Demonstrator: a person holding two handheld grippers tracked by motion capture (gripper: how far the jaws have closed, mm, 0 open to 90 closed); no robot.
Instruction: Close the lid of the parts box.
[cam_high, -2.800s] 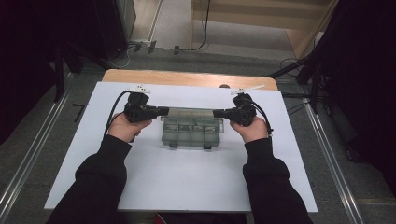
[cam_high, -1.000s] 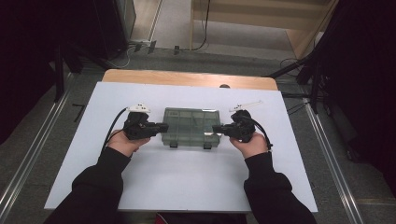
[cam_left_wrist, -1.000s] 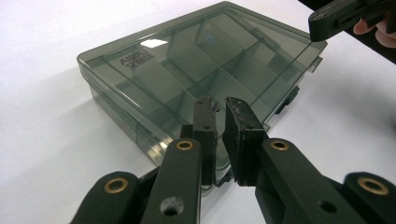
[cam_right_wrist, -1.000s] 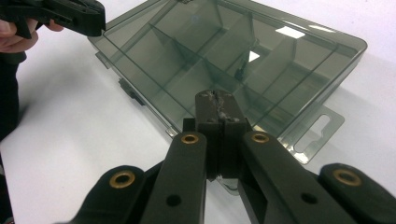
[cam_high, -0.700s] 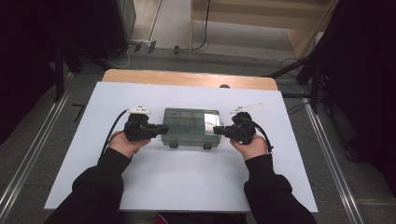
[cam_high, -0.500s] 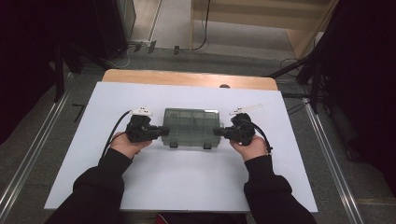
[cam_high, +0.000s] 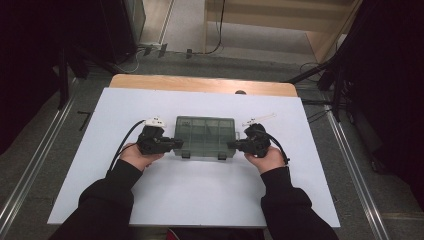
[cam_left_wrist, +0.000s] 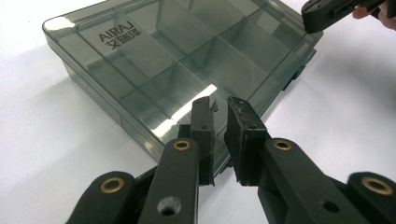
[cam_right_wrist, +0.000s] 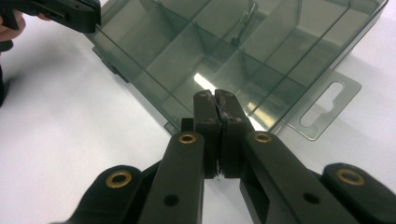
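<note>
Right gripper (cam_right_wrist: 217, 100): jaws pressed together, nothing between them, tips at the near right end of the plastic organizer box (cam_high: 205, 136). Left gripper (cam_left_wrist: 219, 105): jaws a narrow gap apart and just easing wider, holding nothing, tips against the box's left end by the front edge. The box lies flat at mid-table (cam_high: 200, 200), lid down. Judgement: closing appears done; whether the front latches (cam_high: 185, 156) are snapped cannot be told, and that check remains.
</note>
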